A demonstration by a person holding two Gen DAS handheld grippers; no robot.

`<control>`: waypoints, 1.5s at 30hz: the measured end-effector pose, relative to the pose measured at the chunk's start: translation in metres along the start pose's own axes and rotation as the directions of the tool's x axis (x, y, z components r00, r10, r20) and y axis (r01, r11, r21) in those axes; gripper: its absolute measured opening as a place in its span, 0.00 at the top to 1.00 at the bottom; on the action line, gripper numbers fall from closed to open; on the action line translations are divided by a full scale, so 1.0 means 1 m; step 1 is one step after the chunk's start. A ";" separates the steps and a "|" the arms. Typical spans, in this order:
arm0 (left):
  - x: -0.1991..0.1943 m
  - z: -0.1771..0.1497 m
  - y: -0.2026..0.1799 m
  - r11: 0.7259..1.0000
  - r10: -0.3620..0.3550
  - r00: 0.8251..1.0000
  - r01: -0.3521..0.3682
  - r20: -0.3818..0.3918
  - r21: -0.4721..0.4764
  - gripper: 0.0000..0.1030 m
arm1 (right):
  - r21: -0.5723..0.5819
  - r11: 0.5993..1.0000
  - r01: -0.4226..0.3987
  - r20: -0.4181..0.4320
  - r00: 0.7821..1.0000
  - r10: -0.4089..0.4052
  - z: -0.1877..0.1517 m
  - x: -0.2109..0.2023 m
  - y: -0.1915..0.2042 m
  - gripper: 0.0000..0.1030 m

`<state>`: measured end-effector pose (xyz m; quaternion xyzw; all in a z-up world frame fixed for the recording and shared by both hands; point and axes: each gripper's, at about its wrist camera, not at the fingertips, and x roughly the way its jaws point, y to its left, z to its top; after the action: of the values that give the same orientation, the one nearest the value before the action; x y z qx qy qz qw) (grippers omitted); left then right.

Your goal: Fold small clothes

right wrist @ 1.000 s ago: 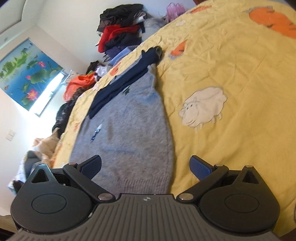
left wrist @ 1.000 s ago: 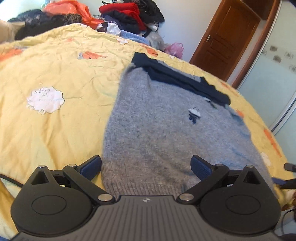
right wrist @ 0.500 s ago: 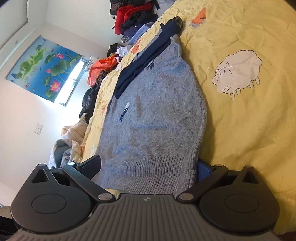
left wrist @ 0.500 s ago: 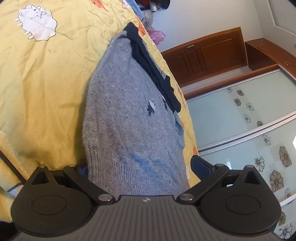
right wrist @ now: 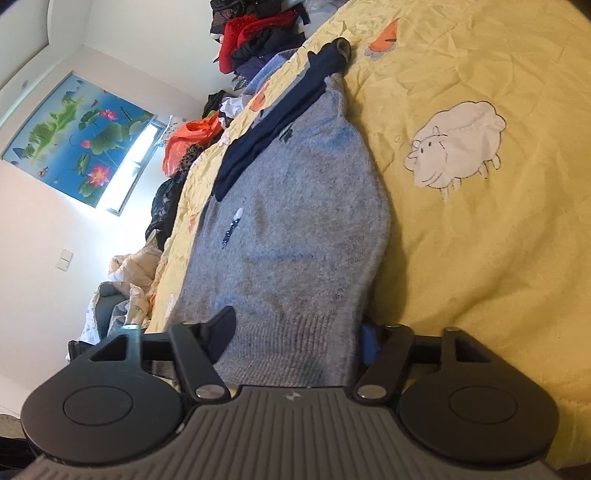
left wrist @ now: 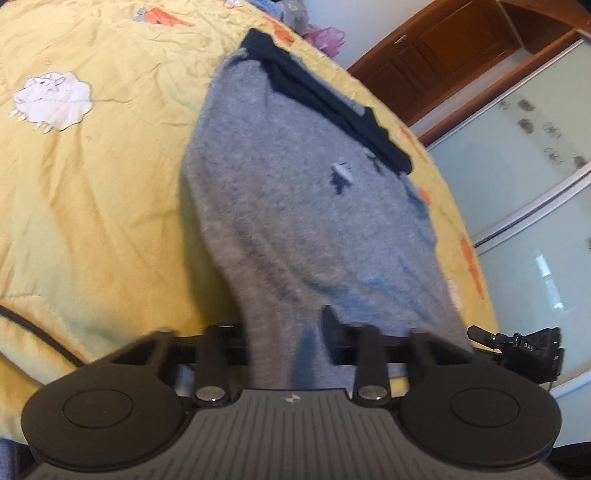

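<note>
Left claw closing narrow on the ribbed hem of the small grey knitted sweater, which lies on the yellow quilted bedspread; right claw, wider, closing on the hem's other corner. We judge both pinches should catch both knit layers before any lift, then rise together so the hem stays taut toward the navy collar. Only the right view shows us the lotus poster and clothes pile; only the left, the wooden door and glass wardrobe panels.
</note>
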<state>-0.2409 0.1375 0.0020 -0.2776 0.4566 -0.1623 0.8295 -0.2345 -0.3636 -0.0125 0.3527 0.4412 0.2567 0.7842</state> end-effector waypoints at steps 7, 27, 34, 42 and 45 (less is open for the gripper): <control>-0.005 0.008 0.003 1.000 0.025 0.999 -0.025 -0.022 0.005 0.94 | 0.022 1.000 -0.006 0.002 1.000 0.006 0.001 -0.001 -0.006 0.85; 0.018 0.231 -0.058 0.989 -0.099 0.962 0.067 0.253 0.130 0.94 | -0.020 0.950 -0.311 0.276 0.912 0.304 0.235 0.042 0.022 0.85; 0.102 0.344 -0.072 0.980 -0.063 0.954 0.003 0.294 0.201 0.94 | 0.076 0.957 -0.279 0.300 0.922 0.245 0.337 0.118 -0.014 0.85; 0.190 0.399 -0.003 0.997 0.083 0.947 -0.078 0.309 -0.028 0.90 | 0.289 0.937 -0.194 0.278 0.954 0.112 0.394 0.204 -0.075 0.52; 0.192 0.390 0.027 0.989 0.059 0.962 -0.020 0.265 -0.148 0.69 | 0.260 0.949 -0.180 0.297 0.950 0.099 0.384 0.202 -0.071 0.20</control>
<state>0.1917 0.1801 0.0241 -0.3469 0.3558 -0.0731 0.8647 0.2042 -0.3888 -0.0320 0.5250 0.3315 0.1934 0.7597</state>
